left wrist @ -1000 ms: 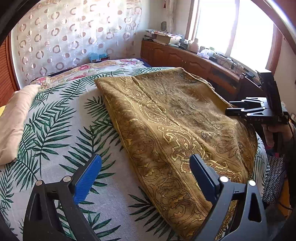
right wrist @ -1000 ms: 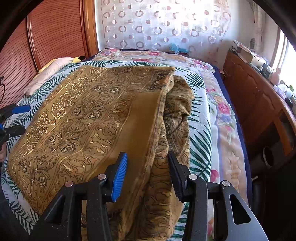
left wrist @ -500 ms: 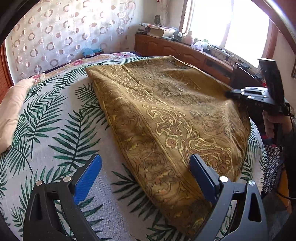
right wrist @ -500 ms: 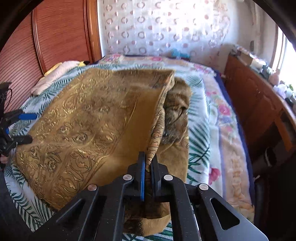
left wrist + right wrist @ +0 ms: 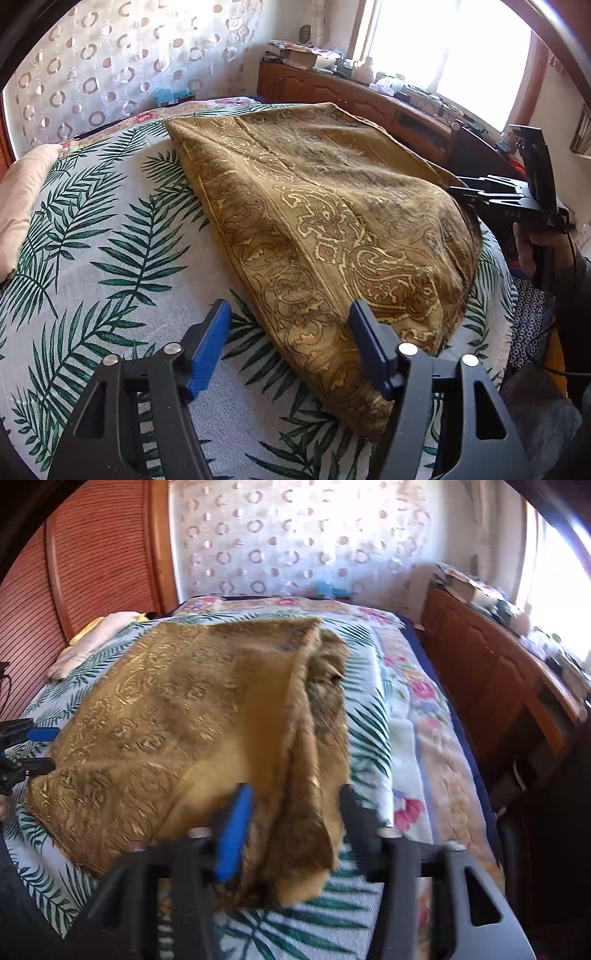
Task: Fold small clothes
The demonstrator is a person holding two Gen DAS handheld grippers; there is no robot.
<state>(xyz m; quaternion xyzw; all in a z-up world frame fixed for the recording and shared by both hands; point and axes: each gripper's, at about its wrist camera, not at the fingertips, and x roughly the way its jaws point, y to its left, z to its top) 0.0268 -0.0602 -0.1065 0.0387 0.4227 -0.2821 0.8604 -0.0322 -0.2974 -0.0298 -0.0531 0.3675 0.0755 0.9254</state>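
Closing over the near corner of the gold paisley cloth (image 5: pixel 332 236), the left gripper (image 5: pixel 288 343) has its blue pads (image 5: pixel 207 350) apart; the cloth's near corner lies between them, but the pads do not press on it. On the other side, the right gripper (image 5: pixel 291 827) is opening, its jaws blurred, with the bunched folded edge of the same cloth (image 5: pixel 177 709) lying loose between them and no pad clamped on it.

The cloth is folded and spread across the near half of the bed (image 5: pixel 110 258), on a bedspread printed with green palm leaves. Its near corner reaches almost to the bed's near edge in the left wrist view. In the right wrist view the top layer lies flat toward the left edge of the bed, while crumpled lower layers stick out along its right side. From the left wrist view the right gripper (image 5: pixel 476 192) shows at the cloth's far right edge, held by a hand (image 5: pixel 532 247).

Farther off, a cream pillow (image 5: pixel 22 199) rests at the left edge of the bed. Beyond the far edge hang a ring-patterned curtain (image 5: pixel 110 66) and, to the right, stands a wooden sideboard (image 5: pixel 354 99) under a bright window (image 5: pixel 450 55).
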